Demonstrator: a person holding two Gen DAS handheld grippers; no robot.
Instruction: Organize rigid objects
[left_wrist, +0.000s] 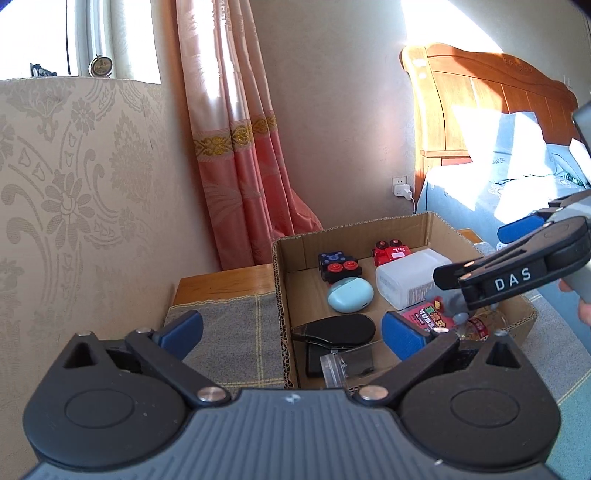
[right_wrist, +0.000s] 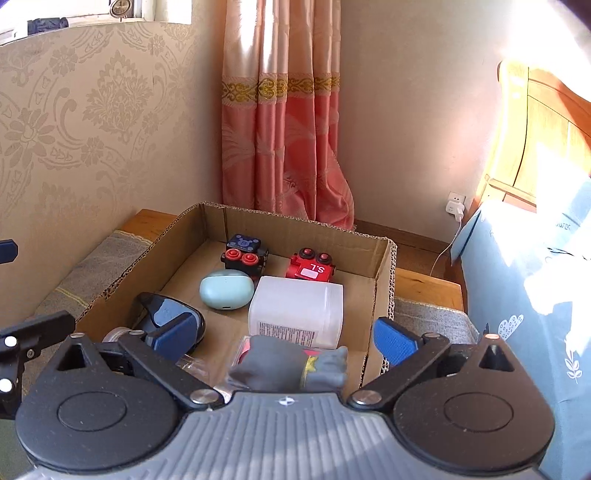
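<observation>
The left gripper (left_wrist: 291, 332) is spread wide and empty at the near left edge of the cardboard box (right_wrist: 295, 225) on the table (right_wrist: 428, 284). The right gripper (right_wrist: 284, 338), also wide open, hangs over the grey figurine (right_wrist: 291, 365), which lies across its fingers, long axis left-right, gloved fist pointing right, in the box's near end

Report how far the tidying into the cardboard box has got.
Mostly done, it seems: the cardboard box already holds two toy cars, a teal earbud case, a white plastic container, a grey figure and more. Both grippers, left and right, are open and empty. Nothing loose shows outside.
</observation>
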